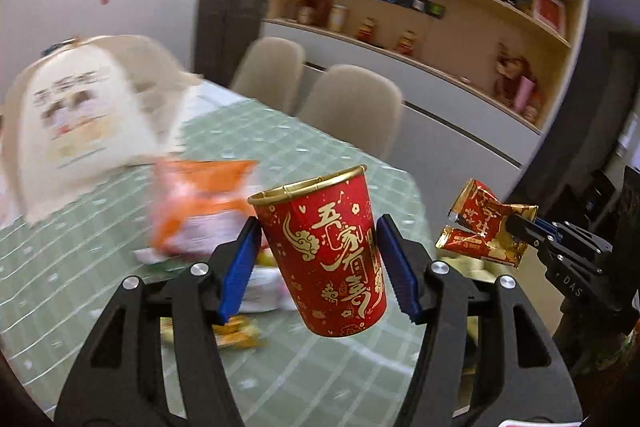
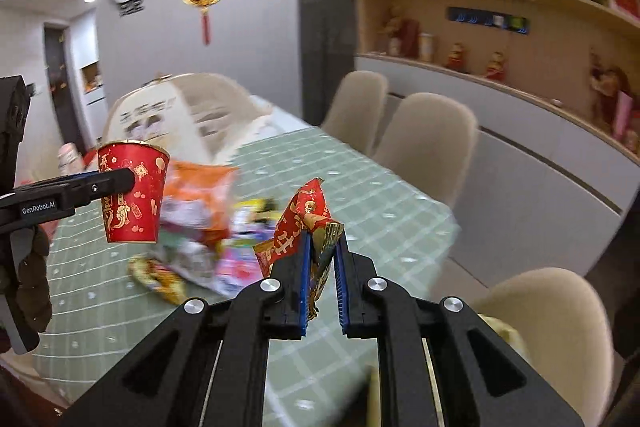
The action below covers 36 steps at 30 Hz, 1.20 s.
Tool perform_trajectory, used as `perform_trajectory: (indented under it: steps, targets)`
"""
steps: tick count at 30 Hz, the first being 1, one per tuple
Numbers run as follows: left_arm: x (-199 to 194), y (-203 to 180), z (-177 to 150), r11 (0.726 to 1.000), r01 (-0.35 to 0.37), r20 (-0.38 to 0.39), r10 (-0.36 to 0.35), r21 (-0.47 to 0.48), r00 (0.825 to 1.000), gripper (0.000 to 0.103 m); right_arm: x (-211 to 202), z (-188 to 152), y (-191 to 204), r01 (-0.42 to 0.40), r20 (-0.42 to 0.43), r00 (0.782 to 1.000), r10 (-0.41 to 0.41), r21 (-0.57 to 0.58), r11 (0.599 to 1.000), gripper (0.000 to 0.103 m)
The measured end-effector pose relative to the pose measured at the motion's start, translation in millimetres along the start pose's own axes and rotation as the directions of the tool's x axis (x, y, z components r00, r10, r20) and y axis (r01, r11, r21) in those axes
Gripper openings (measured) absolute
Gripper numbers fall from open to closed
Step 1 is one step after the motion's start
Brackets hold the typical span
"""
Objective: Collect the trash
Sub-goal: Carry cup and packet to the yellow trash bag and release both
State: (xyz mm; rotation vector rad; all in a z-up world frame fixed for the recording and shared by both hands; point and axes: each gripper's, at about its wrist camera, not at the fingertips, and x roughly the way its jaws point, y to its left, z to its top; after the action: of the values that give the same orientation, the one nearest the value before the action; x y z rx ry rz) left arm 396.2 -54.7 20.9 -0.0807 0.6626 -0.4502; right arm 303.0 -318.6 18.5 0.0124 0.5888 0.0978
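Green checked cloth covers the dining table (image 1: pixel 328 163), with beige chairs (image 1: pixel 352 107) and wooden wall shelves (image 1: pixel 440 7) behind it. Lifted clear of the cloth, the left gripper (image 1: pixel 320 259) has its blue pads clamped on either side of a red paper cup (image 1: pixel 324 251) with gold lettering and a gold rim, held nearly upright. To its right, also in the air, the right gripper (image 2: pixel 322 267) pinches a crumpled red and gold snack wrapper (image 2: pixel 308 227) between nearly closed pads. Below them on the table lies a blurred heap of wrappers, topped by an orange bag (image 1: pixel 200 199). Further back stands a cream printed paper bag (image 1: pixel 80 107).
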Motion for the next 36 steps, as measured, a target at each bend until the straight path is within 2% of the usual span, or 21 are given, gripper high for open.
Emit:
perform_trajectory:
  steps: [3,5,8,12,14,16,18,19,20,23,25,27,32,36]
  targets:
    - [36,-43,3,0.994,0.110,-0.058,-0.109,0.017,0.992,0.057,-14,-9,-52,0.086,-0.004,0.996,-0.086,0.044,0.995,0.012]
    - [60,-74,1,0.983,0.183,-0.102,-0.179,0.031,0.979,0.057,-22,-16,-84,0.144,-0.016,0.990,-0.143,0.072,0.987,0.012]
    - [97,-128,-12,0.958,0.280,-0.188,-0.264,0.061,0.946,0.057,-35,-31,-129,0.219,-0.037,0.976,-0.216,0.108,0.970,0.012]
    - [141,-197,-35,0.918,0.381,-0.309,-0.332,0.112,0.891,0.057,-44,-51,-174,0.279,-0.071,0.960,-0.271,0.151,0.949,0.012]
    - [152,-217,-44,0.900,0.416,-0.347,-0.353,0.126,0.869,0.057,-46,-59,-191,0.294,-0.087,0.955,-0.283,0.163,0.942,0.012]
    - [167,-239,-54,0.874,0.469,-0.398,-0.388,0.128,0.831,0.060,-44,-65,-203,0.293,-0.102,0.955,-0.279,0.170,0.941,0.012]
    - [184,-251,-61,0.854,0.509,-0.463,-0.410,0.108,0.786,0.076,-41,-72,-209,0.281,-0.116,0.958,-0.264,0.170,0.945,0.012]
    - [188,-255,-63,0.853,0.512,-0.479,-0.409,0.100,0.776,0.081,-38,-74,-211,0.269,-0.124,0.960,-0.250,0.169,0.948,0.012]
    - [193,-256,-64,0.859,0.505,-0.487,-0.404,0.089,0.774,0.086,-37,-79,-210,0.259,-0.131,0.962,-0.239,0.168,0.951,0.012]
    - [191,-251,-61,0.873,0.484,-0.472,-0.399,0.067,0.786,0.090,-18,-93,-207,0.207,-0.175,0.968,-0.178,0.167,0.964,0.012]
    - [189,-238,-54,0.891,0.453,-0.439,-0.393,0.037,0.808,0.090,-2,-101,-198,0.181,-0.210,0.967,-0.144,0.170,0.969,0.012]
    - [184,-219,-45,0.911,0.412,-0.399,-0.379,-0.003,0.835,0.090,21,-115,-189,0.124,-0.264,0.962,-0.068,0.201,0.972,0.012]
    - [158,-157,-34,0.955,0.281,-0.294,-0.298,-0.097,0.908,0.091,69,-146,-154,-0.003,-0.370,0.925,0.092,0.233,0.972,0.012]
    - [134,-103,-32,0.970,0.184,-0.253,-0.221,-0.162,0.942,0.091,96,-163,-131,-0.026,-0.439,0.888,0.135,0.246,0.969,0.012]
